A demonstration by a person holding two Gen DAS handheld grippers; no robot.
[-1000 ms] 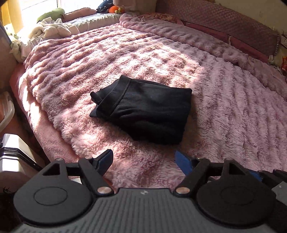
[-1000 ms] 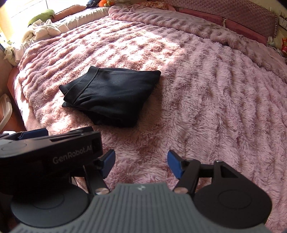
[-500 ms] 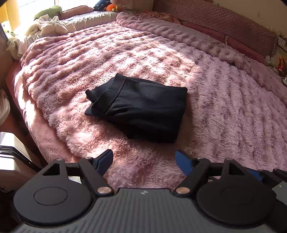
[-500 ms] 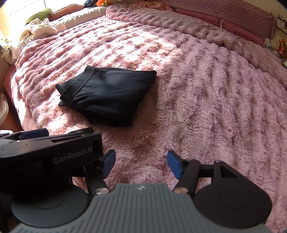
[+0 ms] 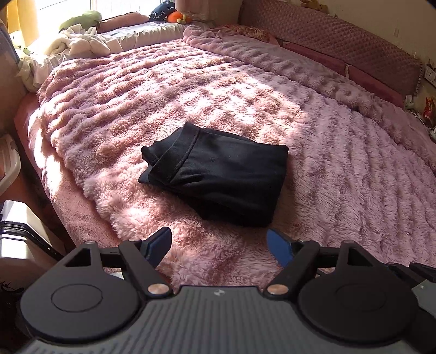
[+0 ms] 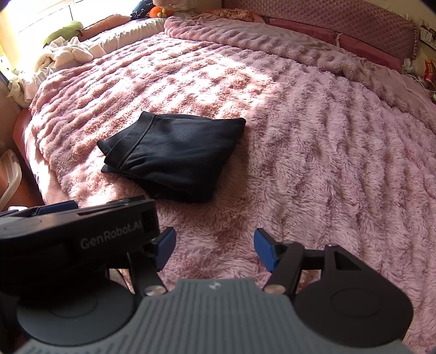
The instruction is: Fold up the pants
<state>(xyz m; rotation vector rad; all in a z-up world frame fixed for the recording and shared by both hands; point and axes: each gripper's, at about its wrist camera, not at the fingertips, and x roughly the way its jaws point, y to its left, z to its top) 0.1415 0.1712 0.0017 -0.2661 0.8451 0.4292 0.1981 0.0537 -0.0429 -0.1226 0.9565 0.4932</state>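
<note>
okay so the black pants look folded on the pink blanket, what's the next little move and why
Probably just back both away. The black pants already lie as a compact folded stack on the pink blanket, and the left gripper and right gripper are open, empty, short of them.

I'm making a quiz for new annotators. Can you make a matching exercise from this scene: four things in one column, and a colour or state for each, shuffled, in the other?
Things:
1. pants
2. blanket
3. left gripper
4. toy

States:
a. orange, at the far end of the bed
b. black, folded into a compact stack
c. pink and fluffy, under the pants
d. jaws apart, holding nothing

Pairs: 1-b, 2-c, 3-d, 4-a
</note>
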